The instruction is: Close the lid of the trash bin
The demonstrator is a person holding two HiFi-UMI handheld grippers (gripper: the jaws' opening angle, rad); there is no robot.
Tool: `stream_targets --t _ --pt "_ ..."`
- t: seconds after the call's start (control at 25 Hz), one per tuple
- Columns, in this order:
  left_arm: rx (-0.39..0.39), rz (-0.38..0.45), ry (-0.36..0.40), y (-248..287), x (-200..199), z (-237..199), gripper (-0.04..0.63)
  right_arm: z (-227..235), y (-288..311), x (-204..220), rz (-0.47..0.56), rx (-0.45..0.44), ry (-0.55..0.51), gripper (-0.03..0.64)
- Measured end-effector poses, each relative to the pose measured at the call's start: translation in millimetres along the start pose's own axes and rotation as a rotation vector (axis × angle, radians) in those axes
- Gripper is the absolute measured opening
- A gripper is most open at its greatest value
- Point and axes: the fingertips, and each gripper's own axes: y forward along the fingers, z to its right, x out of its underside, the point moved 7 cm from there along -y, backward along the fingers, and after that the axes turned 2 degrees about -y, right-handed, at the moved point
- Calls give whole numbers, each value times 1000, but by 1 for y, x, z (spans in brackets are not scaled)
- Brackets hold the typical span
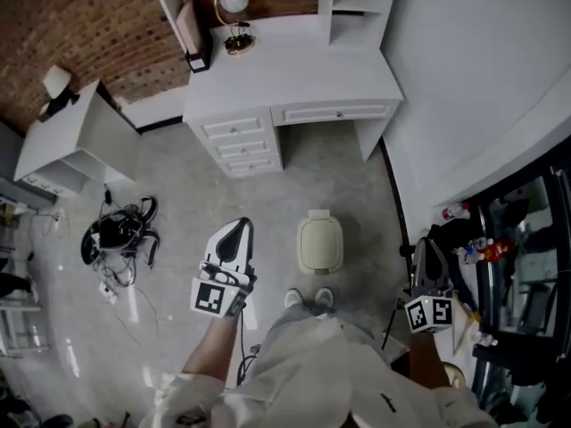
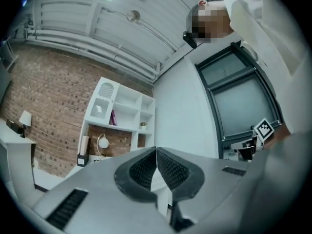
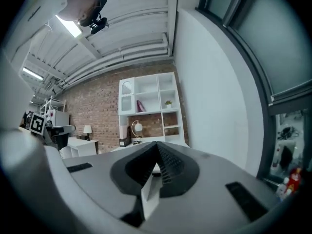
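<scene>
Trash bin [image 1: 319, 266] stands on the floor at frame centre, just above my shoes [image 1: 308, 298], lid [image 1: 319, 241] looking down. I judge it light, stiff, hinged plastic; I'd press the lid's front edge. Left gripper [image 1: 237, 228] and right gripper [image 1: 430, 244]: jaws together, empty.

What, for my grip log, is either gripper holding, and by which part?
Nothing: the left gripper and right gripper both have jaws shut together, empty.

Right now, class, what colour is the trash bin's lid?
The lid is cream, a pale off-white. The head view shows it best.
</scene>
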Motion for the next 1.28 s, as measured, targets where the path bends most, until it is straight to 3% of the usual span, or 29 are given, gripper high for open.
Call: stream_targets --t 0.24,0.44,1.28 --pt "-28 72 84 -7 -28 8 28 20 -26 -22 77 72 -14 18" --pt "-32 103 101 -4 -37 14 28 27 -35 -24 85 95 -9 18" --pt "11 92 142 0 -39 33 28 32 -35 -30 79 90 -25 18"
